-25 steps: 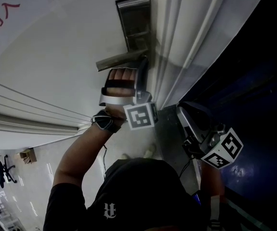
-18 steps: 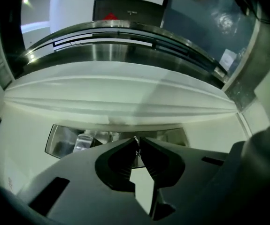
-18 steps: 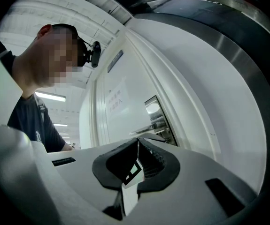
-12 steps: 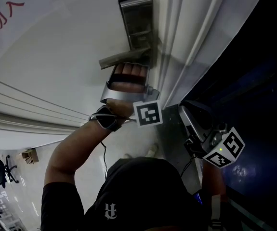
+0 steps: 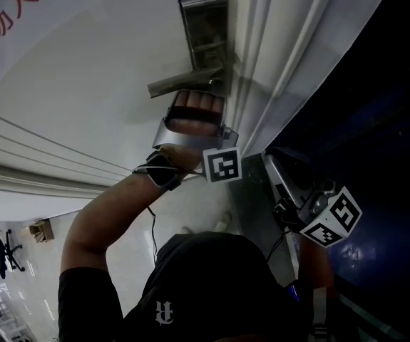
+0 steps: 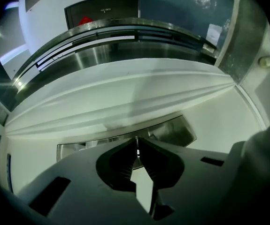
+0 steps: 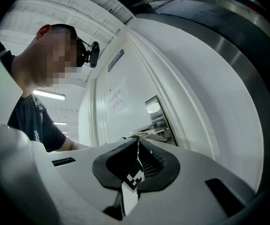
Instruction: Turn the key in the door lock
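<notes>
Left gripper view: left gripper pinches a thin sliver, seemingly the key, against the lock; right gripper, clenched empty, hangs well right of the lock. Twisting off-axis could slip the jaws off.

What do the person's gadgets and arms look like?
Both the left hand-held gripper and right hand-held gripper are pale grey with black ribbed jaw pads; each carries a cube of black-and-white square markers. A dark strap and thin cable sit at the left wrist; left sleeve short, dark.
</notes>
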Demonstrator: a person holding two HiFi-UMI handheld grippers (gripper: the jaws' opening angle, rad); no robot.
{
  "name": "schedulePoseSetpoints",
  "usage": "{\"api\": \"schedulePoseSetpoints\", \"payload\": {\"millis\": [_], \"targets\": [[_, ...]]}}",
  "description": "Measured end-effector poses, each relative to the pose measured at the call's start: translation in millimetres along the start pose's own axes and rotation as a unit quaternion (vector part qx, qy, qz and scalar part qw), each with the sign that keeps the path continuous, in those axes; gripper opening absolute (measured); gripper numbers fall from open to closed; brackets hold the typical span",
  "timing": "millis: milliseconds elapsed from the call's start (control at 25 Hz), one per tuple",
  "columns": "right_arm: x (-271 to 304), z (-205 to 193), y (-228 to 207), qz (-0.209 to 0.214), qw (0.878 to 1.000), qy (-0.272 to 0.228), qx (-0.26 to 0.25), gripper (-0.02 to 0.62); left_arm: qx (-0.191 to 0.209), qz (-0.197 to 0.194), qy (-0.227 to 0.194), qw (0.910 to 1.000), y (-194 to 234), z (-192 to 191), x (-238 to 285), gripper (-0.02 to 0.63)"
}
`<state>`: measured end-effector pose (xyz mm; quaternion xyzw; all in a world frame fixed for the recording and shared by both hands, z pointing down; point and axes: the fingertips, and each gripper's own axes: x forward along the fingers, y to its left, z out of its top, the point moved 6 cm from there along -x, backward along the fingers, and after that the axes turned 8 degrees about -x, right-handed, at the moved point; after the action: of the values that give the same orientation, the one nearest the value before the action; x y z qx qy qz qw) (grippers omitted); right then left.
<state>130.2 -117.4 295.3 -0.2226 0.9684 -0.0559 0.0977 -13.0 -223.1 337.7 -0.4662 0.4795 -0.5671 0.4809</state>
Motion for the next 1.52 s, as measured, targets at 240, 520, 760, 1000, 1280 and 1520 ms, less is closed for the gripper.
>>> {"api": "schedulePoseSetpoints", "payload": {"millis": [240,520,760,1000,1280,1520], "targets": [[0,0,1,-0.003,1.0,0.005,-0.001,0.017,-0.01,-0.005,-0.014,0.9998,-1,-1,-1,0.014],[2,1,3,-0.002,1.0,0.007,-0.002,0.017,-0.042,0.003,-0.054,0.9977,5,-1,-15,0.032],[0,6,2,-0.003,1.0,0.001,-0.003,0.017,-0.215,-0.01,-0.113,0.97,5,1,-55,0.063],[-7,13,3,-0.007,1.0,-0.006,0.003,0.017,-0.65,-0.123,-0.103,0.7431,8,-22,-51,0.063],[-19,18,-1,-0.011,0.999,-0.02,0.027,0.017,-0.912,-0.136,-0.079,0.379,-1,-50,-29,0.087],[-27,19,-6,-0.014,0.999,-0.025,0.04,0.017,-0.94,-0.081,-0.071,0.3238,0,-45,-13,0.098]]}}
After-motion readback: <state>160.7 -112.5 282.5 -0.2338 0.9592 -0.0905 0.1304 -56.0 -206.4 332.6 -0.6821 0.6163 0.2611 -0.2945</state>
